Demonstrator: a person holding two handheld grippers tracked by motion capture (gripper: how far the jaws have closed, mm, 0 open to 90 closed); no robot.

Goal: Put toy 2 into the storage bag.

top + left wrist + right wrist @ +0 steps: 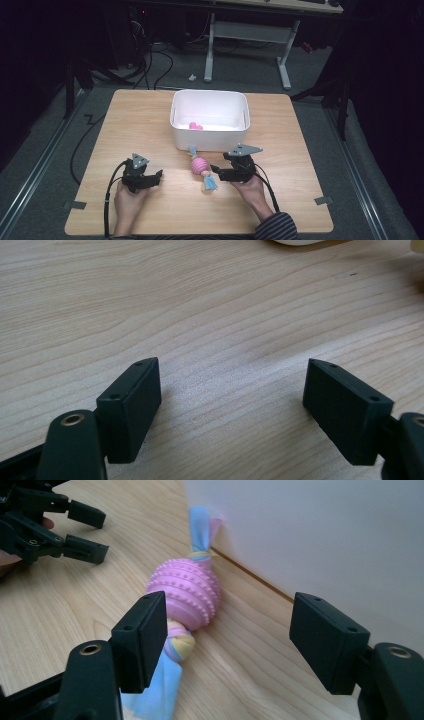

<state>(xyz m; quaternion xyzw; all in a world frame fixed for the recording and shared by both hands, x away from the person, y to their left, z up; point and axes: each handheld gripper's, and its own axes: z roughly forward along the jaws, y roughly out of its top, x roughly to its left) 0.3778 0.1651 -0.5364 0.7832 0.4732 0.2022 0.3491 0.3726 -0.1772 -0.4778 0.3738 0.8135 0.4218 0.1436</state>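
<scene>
A pink studded ball toy with blue and yellow cloth tails lies on the wooden table just in front of the white bin. My right gripper sits to the toy's right, open, its jaws wide apart, the toy lying by the left jaw and the bin wall beside it. My left gripper rests open on bare wood at the left, nothing between its jaws. It also appears as the other gripper far off in the right gripper view.
Something pink lies inside the white bin. Tape marks sit at the table's front corners. Desk legs and cables stand on the floor beyond the far edge.
</scene>
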